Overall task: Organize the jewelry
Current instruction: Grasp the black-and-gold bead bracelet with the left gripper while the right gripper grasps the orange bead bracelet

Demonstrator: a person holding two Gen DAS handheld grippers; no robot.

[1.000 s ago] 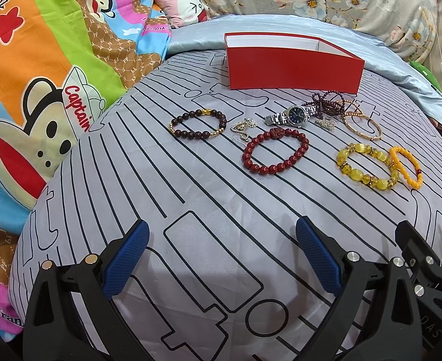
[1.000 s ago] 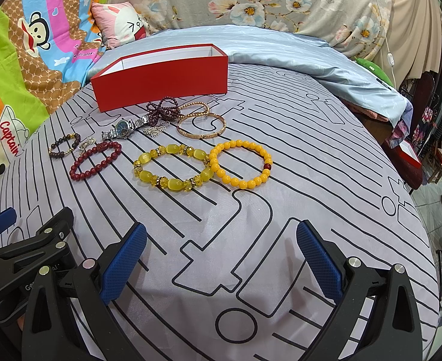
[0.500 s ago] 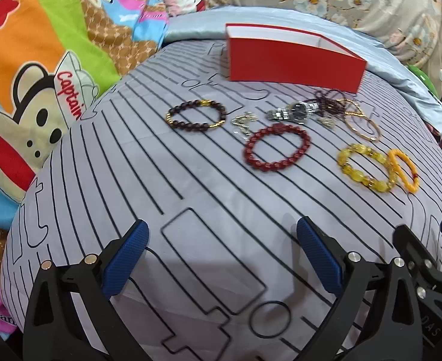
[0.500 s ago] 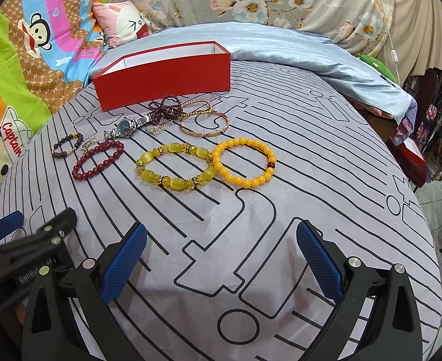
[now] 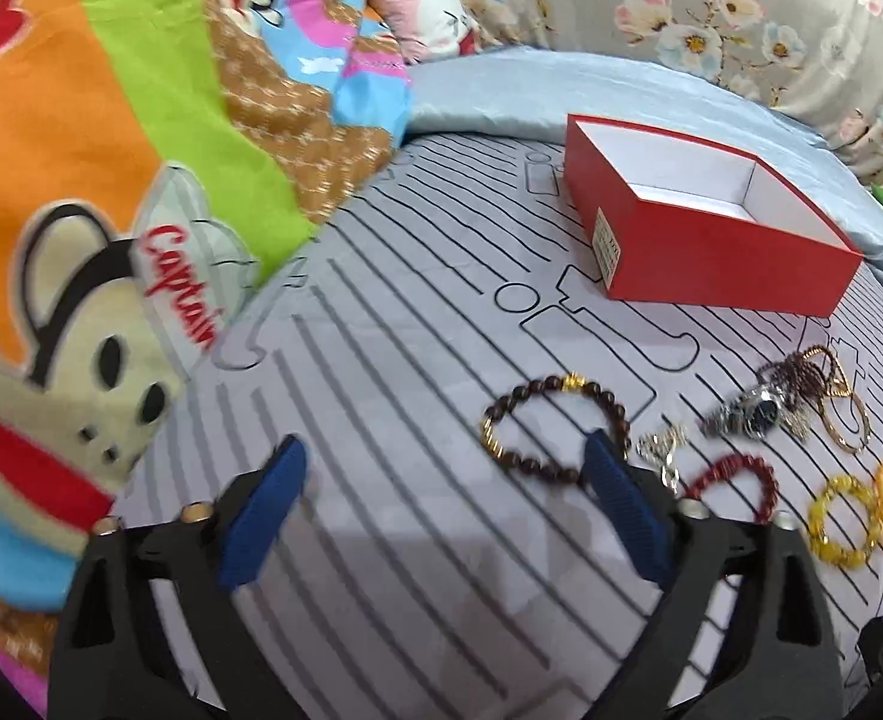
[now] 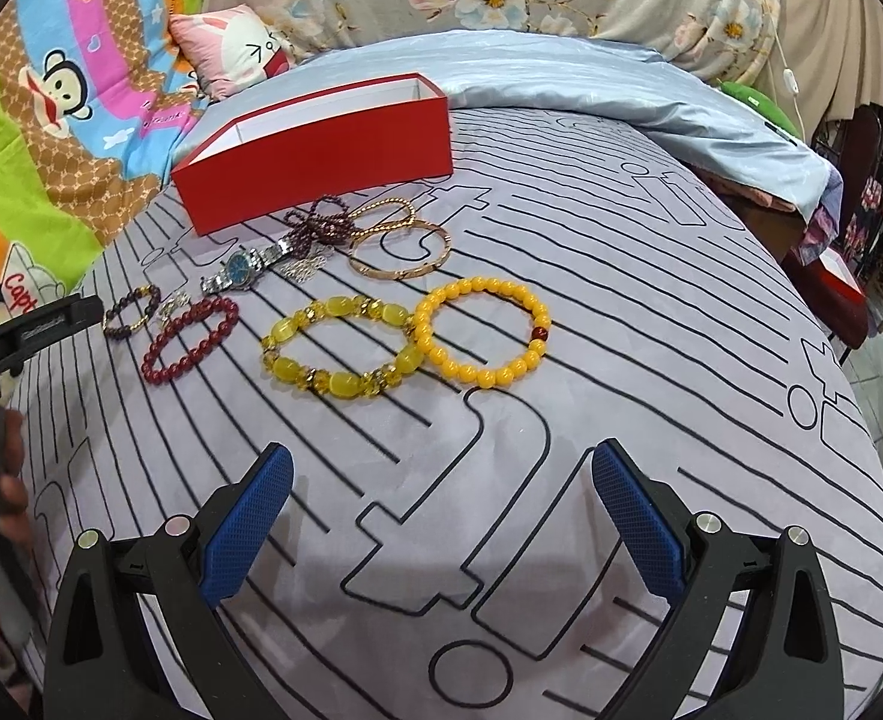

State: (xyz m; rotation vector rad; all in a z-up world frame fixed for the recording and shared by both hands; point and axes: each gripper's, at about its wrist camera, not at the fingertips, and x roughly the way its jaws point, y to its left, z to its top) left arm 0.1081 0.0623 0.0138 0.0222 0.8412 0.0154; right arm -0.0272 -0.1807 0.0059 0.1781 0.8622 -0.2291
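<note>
Now | left gripper [image 5: 441, 468]: closing, nothing between | right gripper [image 6: 438, 483]: spread, empty

A home bedroom: a bed [image 6: 651, 312], pillow [image 6: 231, 51] and cartoon quilt [image 5: 111, 138].

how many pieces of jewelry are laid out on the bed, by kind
Bead bracelets: 5: dark brown wooden bead bracelet, dark red round bead bracelet, chunky translucent yellow bead bracelet, orange-yellow round bead bracelet, tangled maroon small-bead bracelet
Gold metal bangles: 2
Silver blue-dial wristwatch: 1
Small silver pieces: 2
Total: 10
</note>
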